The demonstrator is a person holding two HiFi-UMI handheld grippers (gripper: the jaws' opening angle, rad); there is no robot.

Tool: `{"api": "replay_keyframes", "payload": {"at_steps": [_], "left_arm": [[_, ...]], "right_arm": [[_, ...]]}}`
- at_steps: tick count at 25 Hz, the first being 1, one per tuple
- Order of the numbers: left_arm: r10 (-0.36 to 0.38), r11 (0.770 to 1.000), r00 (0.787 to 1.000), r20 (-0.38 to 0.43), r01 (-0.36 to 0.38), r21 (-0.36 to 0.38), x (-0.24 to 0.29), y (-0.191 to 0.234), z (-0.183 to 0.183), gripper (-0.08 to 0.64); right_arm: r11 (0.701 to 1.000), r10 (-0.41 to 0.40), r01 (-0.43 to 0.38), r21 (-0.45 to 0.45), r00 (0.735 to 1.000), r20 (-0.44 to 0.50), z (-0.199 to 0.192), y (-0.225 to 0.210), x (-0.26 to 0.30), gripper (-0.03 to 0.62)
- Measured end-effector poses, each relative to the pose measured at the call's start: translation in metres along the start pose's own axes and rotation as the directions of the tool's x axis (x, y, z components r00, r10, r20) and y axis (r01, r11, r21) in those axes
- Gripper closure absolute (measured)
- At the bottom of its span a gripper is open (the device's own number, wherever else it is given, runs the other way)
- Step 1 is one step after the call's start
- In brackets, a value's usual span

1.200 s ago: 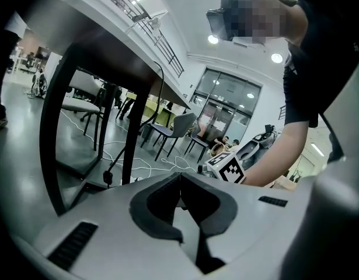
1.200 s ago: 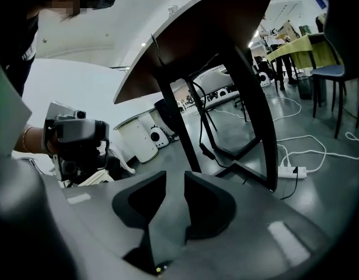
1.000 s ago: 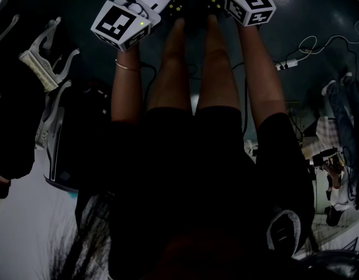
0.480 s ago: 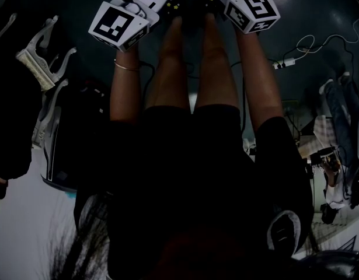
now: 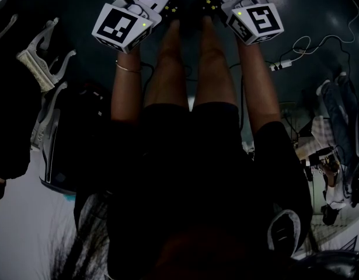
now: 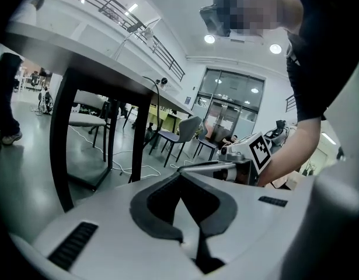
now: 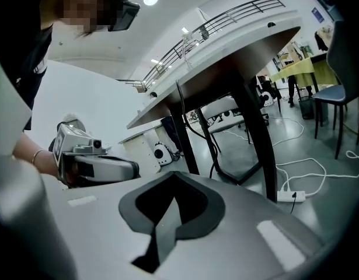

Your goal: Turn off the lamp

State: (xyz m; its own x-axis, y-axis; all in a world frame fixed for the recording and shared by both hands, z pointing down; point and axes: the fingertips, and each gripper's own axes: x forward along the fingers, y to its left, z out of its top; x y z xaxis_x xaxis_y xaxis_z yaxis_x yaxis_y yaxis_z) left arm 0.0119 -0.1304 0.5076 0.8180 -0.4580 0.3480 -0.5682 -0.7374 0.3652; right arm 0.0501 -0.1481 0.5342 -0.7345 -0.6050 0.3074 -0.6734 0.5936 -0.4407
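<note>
While left gripper and right gripper sit clenched, empty, the spindly lamp on the tabletop looks light, tippy; press only its unseen switch.

place: office hall | cues: desks; chairs; railed mezzanine; floor cables

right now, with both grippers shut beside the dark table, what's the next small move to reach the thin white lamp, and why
Probably raise the right gripper to the top of the dark black-legged table. It and the left gripper are shut on nothing, both looking up at the table's underside, while the thin white desk lamp stands on top, above them.
</note>
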Motion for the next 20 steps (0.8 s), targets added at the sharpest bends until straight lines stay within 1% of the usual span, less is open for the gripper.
{"api": "replay_keyframes", "payload": {"at_steps": [3,6,9,13,16,18,20], "left_arm": [[0.007,1.0,1.0,-0.007,-0.007,-0.003,-0.001,0.0,0.003,0.552],[-0.003,1.0,1.0,0.001,0.003,-0.001,-0.001,-0.004,0.009,0.552],[0.001,1.0,1.0,-0.001,-0.001,0.017,0.0,-0.003,0.012,0.552],[0.013,1.0,1.0,0.001,-0.013,0.016,-0.001,-0.005,0.029,0.552],[0.027,0.999,0.999,-0.018,-0.027,0.034,-0.002,-0.006,0.04,0.552],[0.02,0.999,1.0,-0.007,-0.02,0.048,-0.003,-0.008,0.049,0.552],[0.017,0.999,1.0,0.004,-0.017,0.041,-0.003,-0.01,0.058,0.552]], "right_arm": [[1.0,-0.004,0.004,0.005,1.0,0.017,0.008,0.001,-0.002,0.592],[1.0,0.006,-0.007,0.021,0.999,0.05,0.02,0.008,-0.002,0.591],[1.0,0.02,-0.02,-0.001,0.998,0.057,0.028,0.013,0.0,0.591],[1.0,-0.008,0.006,0.023,0.997,0.083,0.048,0.014,-0.007,0.592],[1.0,-0.007,0.006,0.006,0.995,0.096,0.058,0.015,-0.011,0.591],[1.0,-0.004,0.004,-0.003,0.995,0.096,0.066,0.018,-0.013,0.591],[1.0,-0.006,0.006,-0.004,0.995,0.099,0.074,0.019,-0.016,0.591]]}}
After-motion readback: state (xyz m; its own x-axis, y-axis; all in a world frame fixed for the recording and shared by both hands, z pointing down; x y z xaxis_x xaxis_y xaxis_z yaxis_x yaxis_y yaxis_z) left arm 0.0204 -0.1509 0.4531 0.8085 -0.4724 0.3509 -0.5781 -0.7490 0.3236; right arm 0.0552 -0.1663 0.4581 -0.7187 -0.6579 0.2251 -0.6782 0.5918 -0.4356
